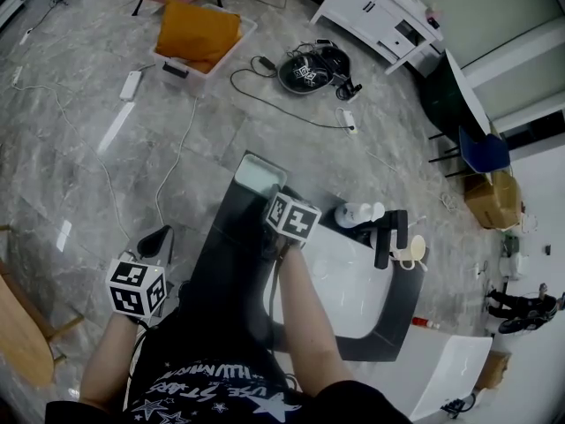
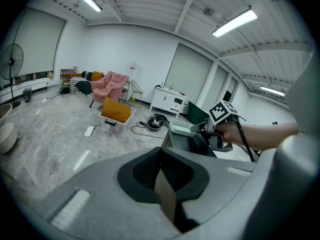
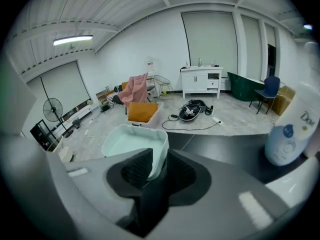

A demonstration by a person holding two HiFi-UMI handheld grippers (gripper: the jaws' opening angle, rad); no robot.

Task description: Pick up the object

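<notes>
Though hidden in head view, right tongs gripping, tub rim between

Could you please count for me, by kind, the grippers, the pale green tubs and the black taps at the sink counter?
grippers: 2
pale green tub: 1
black tap: 1
total: 4

I count two: my left claw and my right claw. At the right claw, one tub; right of it, one bottle. Beyond: one bin, one fan, one cabinet.
</notes>
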